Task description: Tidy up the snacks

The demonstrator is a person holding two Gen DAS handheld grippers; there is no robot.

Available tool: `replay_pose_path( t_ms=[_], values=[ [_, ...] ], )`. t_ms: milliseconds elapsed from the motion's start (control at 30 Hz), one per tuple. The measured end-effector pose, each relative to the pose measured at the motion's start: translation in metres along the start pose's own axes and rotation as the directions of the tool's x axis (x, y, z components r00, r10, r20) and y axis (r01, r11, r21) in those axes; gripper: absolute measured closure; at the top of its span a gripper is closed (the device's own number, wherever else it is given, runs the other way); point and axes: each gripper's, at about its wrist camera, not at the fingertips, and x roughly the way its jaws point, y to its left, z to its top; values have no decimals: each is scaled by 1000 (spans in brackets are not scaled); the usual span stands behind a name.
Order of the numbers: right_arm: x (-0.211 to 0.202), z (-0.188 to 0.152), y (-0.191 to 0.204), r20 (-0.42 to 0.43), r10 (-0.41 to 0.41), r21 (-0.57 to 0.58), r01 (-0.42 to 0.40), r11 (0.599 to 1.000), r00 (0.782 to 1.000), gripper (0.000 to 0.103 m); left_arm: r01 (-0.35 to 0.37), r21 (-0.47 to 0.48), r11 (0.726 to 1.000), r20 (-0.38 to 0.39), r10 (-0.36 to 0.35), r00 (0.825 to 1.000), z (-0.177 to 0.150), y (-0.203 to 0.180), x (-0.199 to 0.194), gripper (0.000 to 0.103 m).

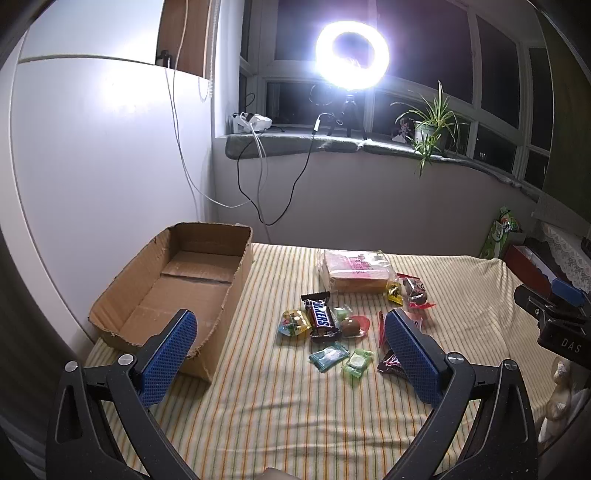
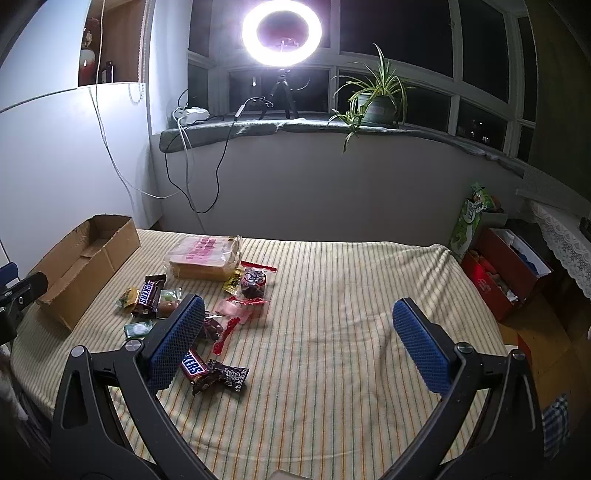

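Note:
Snacks lie scattered on a striped cloth. A Snickers bar sits among small sweets, with a bagged loaf of bread behind it. An empty cardboard box stands at the left. My left gripper hovers open above the cloth, nothing between its blue pads. In the right wrist view a second Snickers bar and a dark wrapper lie by the left finger. My right gripper is open over bare cloth, holding nothing. The same box and bread appear at its left.
The table ends at a grey wall under a windowsill with a ring light and a potted plant. Cables hang down the wall. Red boxes and green bags stand off the table's right edge.

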Motion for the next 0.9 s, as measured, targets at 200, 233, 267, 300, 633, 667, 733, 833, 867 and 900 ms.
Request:
replay_pose_path(
  t_ms=[200,233,267,300,633,667,733,833,867,900],
  values=[
    [0,-3,4,1,3,-14,-3,1000,1000,0,1,-2,1000,1,-1,1000,0,0,-1,2],
    [0,-3,3,1,4,-13,-4,1000,1000,0,1,-4,1000,2,-1,1000,0,0,-1,2],
    [0,-3,3,1,6,-11,-6,1000,1000,0,1,-5,1000,3,-1,1000,-1,0,-2,2],
    [0,-3,3,1,5,-10,-5,1000,1000,0,2,-4,1000,3,-2,1000,0,0,-2,2],
    [1,-5,7,-2,6,-17,-6,1000,1000,0,3,-1,1000,12,-3,1000,-2,-2,-6,2],
    [1,-5,8,-4,9,-18,-9,1000,1000,0,4,-2,1000,12,-4,1000,-2,-2,-6,2],
    [1,-5,9,-6,14,-19,-14,1000,1000,0,3,-4,1000,12,-3,1000,-2,-2,-6,2],
    [0,-5,9,-6,19,-23,-20,1000,1000,0,3,-2,1000,12,-3,1000,-2,-2,-6,2],
    [0,-5,8,-7,22,-22,-22,1000,1000,0,3,-3,1000,13,-3,1000,-2,-2,-6,2],
    [0,-5,9,-7,24,-22,-24,999,1000,0,5,-4,1000,12,-4,1000,-2,-2,-6,2]
  ],
)
